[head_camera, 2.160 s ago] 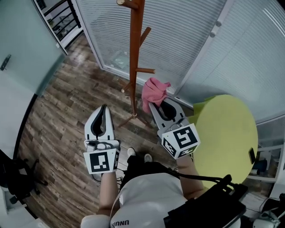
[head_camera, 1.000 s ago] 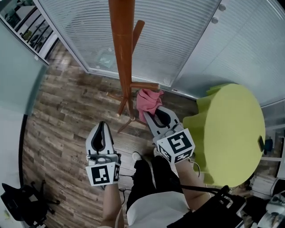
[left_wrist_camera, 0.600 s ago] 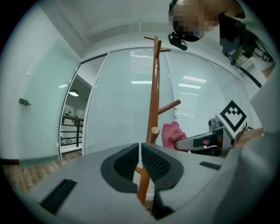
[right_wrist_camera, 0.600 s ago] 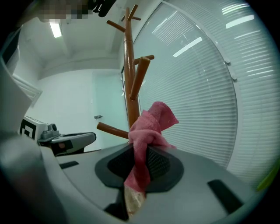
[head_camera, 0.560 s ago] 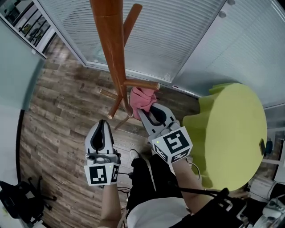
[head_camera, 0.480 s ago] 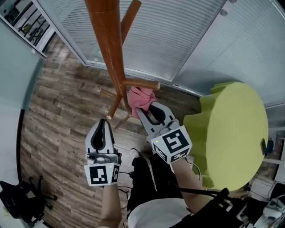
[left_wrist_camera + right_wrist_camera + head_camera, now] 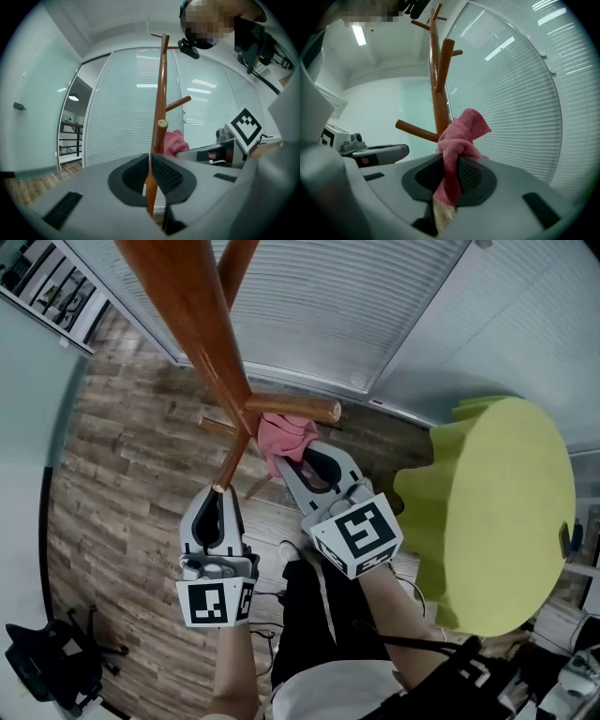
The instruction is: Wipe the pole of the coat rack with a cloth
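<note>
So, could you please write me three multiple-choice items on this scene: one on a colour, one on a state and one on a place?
1. The cloth is:
A. blue
B. pink
C. white

2. The left claw is:
A. shut and empty
B. wide open
C. shut on the cloth

3. The cloth sits:
A. in the left claw
B. in the right claw
C. in neither claw

Answers:
1 B: the cloth shows pink in all three views.
2 A: in the left gripper view its jaws meet with nothing between them.
3 B: in the right gripper view the cloth is pinched between that claw's jaws.
</note>
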A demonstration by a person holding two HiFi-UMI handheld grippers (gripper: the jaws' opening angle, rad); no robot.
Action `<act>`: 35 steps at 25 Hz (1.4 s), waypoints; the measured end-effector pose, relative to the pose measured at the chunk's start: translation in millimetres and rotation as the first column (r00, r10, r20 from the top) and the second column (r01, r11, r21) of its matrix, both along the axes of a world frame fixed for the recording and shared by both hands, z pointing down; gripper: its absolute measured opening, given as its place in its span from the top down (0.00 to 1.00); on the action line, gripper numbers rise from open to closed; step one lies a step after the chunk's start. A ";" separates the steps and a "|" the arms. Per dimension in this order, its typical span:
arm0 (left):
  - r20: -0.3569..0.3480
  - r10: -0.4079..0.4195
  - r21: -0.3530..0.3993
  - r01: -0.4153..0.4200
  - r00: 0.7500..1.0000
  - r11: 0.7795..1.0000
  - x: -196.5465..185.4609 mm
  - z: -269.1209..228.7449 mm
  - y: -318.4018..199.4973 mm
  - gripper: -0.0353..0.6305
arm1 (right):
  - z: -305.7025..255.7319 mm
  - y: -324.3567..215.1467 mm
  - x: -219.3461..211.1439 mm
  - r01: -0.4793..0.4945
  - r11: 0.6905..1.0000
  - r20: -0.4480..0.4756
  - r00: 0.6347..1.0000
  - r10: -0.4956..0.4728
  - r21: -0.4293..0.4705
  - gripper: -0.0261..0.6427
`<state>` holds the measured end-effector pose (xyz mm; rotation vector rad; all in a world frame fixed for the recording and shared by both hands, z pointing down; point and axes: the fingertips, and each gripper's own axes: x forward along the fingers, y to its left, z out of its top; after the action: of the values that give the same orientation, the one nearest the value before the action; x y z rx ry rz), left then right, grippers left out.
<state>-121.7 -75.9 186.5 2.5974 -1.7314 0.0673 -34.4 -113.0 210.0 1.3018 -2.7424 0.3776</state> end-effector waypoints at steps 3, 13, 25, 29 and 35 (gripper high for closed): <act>0.005 0.010 0.000 -0.010 1.000 1.000 4.3 3.7 -2.4 0.93 | 3.7 -1.9 -0.8 0.007 1.000 0.002 1.000 -0.007 0.000 0.85; 0.013 0.010 -0.007 -0.009 1.000 1.000 7.5 15.3 -4.7 0.93 | 18.8 -2.2 -7.0 0.040 0.999 -0.010 0.999 -0.040 0.000 0.85; 0.032 -0.004 0.015 0.003 0.999 1.000 13.7 27.5 -11.0 0.93 | 36.2 -7.6 -6.0 0.071 0.997 -0.028 0.997 -0.071 0.003 0.85; 0.025 -0.004 0.021 0.004 1.000 1.000 13.0 28.0 -11.9 0.93 | 36.9 -6.4 -8.9 0.089 0.996 -0.046 0.995 -0.088 0.012 0.85; 0.027 -0.016 0.033 0.015 1.000 0.999 11.7 28.6 -15.5 0.93 | 40.4 -8.6 -10.4 0.096 0.995 -0.050 0.994 -0.096 0.013 0.85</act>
<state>-110.0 -91.4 215.1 2.6179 -1.7757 0.0752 -44.8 -121.7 250.4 1.1608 -2.7590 0.3131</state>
